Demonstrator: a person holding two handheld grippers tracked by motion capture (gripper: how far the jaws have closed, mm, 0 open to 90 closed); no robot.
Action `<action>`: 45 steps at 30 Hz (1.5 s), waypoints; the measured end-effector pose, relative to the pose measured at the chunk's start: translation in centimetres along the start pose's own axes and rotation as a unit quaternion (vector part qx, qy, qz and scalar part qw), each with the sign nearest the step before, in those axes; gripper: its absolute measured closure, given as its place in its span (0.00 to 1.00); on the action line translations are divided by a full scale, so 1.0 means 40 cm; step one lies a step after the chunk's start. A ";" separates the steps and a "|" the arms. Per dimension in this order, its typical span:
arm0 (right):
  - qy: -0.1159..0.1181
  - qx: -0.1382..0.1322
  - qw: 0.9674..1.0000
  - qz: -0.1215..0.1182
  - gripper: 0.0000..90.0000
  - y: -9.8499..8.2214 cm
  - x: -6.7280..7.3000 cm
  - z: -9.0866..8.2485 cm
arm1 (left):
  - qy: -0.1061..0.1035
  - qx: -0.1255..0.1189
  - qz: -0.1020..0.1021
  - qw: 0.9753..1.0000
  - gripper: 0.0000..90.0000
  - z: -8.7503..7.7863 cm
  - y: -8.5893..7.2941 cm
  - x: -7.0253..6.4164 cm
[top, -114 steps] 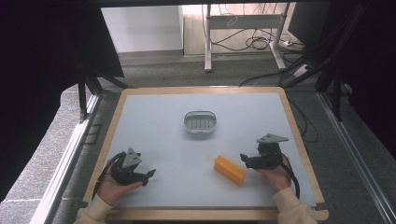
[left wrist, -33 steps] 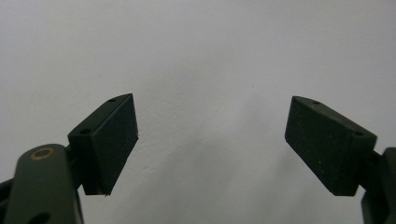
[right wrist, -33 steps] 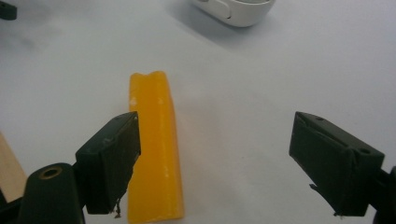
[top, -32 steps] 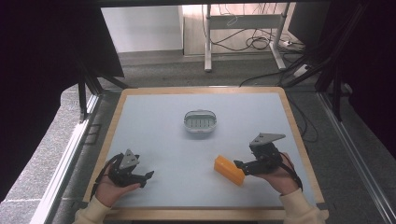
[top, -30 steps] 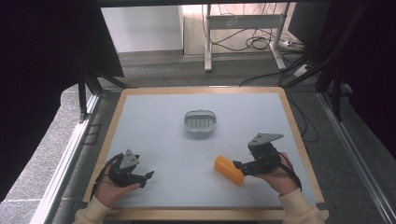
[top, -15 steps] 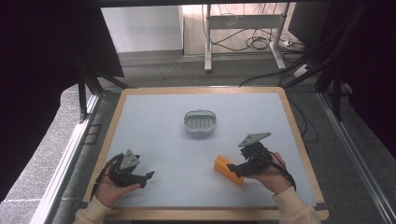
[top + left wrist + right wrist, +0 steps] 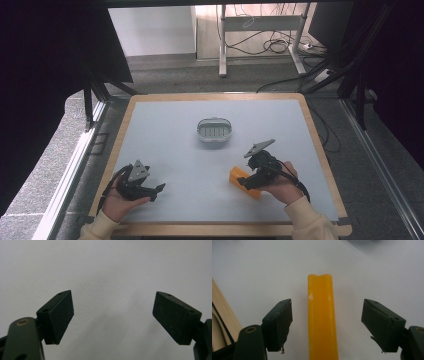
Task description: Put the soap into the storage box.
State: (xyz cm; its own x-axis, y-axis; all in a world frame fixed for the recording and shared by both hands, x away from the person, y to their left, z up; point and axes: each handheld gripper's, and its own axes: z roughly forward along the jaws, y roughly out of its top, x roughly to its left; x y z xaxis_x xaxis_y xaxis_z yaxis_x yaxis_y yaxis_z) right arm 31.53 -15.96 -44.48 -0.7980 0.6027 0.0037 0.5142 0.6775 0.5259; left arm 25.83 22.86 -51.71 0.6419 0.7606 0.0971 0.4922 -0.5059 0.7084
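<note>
1. The yellow block (image 7: 321,320) lies near the desk's (image 7: 165,130) front right corner.
2. The right hand-held gripper (image 7: 327,325) straddles it; jaws have just been closing, not yet touching.
3. It looks stiff and light; grip its long sides.
4. The left hand-held gripper (image 7: 113,317) gapes empty.

Cream sleeves (image 7: 312,225); black hand-held gripper (image 7: 246,184), grey plate

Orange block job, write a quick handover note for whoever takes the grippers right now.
Right gripper: jaws have just been closing around the orange block, with gaps on both sides, so no grip.
Left gripper: open, nothing between its jaws, resting at the near left of the table.
Block lies flat near the right front; the grey dish sits mid-table, apart from it.
Done: approach. Left: close on the block and lift, probably toward the dish.
</note>
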 end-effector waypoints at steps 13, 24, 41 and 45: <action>-0.010 0.046 0.999 -0.009 0.32 -0.001 0.004 0.042 | -0.001 0.004 0.003 1.000 0.19 0.002 0.001 -0.001; -0.007 0.084 0.996 -0.008 0.37 -0.005 0.001 0.078 | -0.002 0.004 0.004 1.000 0.19 0.002 0.001 0.002; 0.001 0.147 0.989 -0.024 0.68 0.007 0.009 0.115 | -0.002 0.003 0.007 1.000 0.19 0.002 0.001 -0.001; 0.002 0.145 0.989 -0.027 0.68 0.008 0.007 0.111 | -0.002 0.002 0.003 1.000 0.19 0.003 0.000 0.002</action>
State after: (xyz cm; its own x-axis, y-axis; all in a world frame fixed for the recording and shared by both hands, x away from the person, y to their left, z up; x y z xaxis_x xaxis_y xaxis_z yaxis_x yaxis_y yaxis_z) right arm 32.87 -13.71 -48.09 -0.8279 0.5607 -0.0133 0.5388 0.8018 0.2585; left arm 25.95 22.88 -51.80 0.6482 0.7551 0.0985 0.4902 -0.5128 0.7048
